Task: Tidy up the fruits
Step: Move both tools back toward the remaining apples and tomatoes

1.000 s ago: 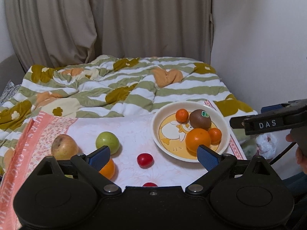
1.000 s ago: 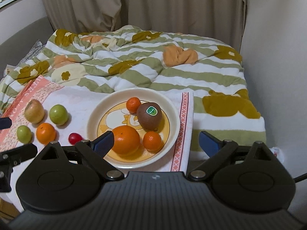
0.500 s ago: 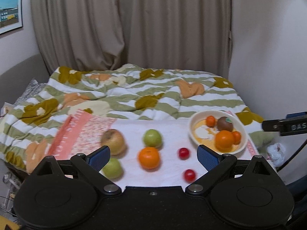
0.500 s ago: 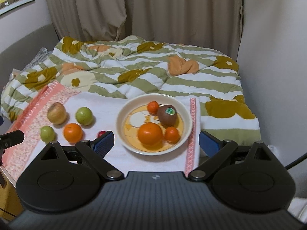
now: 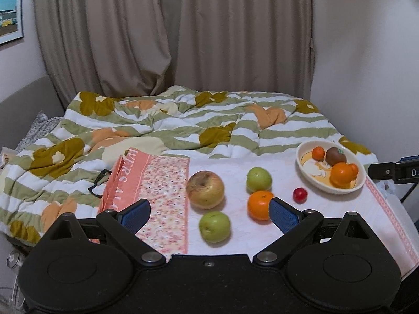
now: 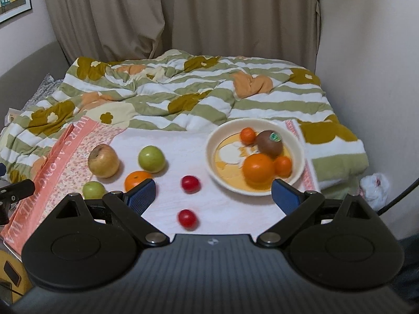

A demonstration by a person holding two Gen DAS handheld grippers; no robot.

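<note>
Fruit lying loose on a white cloth (image 6: 235,209) spread over a bed: a yellowish apple (image 6: 103,160), two green fruits (image 6: 151,158) (image 6: 93,190), an orange (image 6: 136,179) and two small red fruits (image 6: 190,184) (image 6: 187,218). A bowl (image 6: 212,141) at the cloth's right end is holding a large orange (image 6: 258,167), two small oranges (image 6: 247,135) (image 6: 282,166) and a kiwi (image 6: 269,143). The left gripper (image 5: 209,213) and right gripper (image 6: 213,195) are both hovering with jaws spread, gripping nothing.

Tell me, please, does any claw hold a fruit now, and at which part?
Nothing is held. The left claw and the right claw are both open and empty, above the cloth.
</note>
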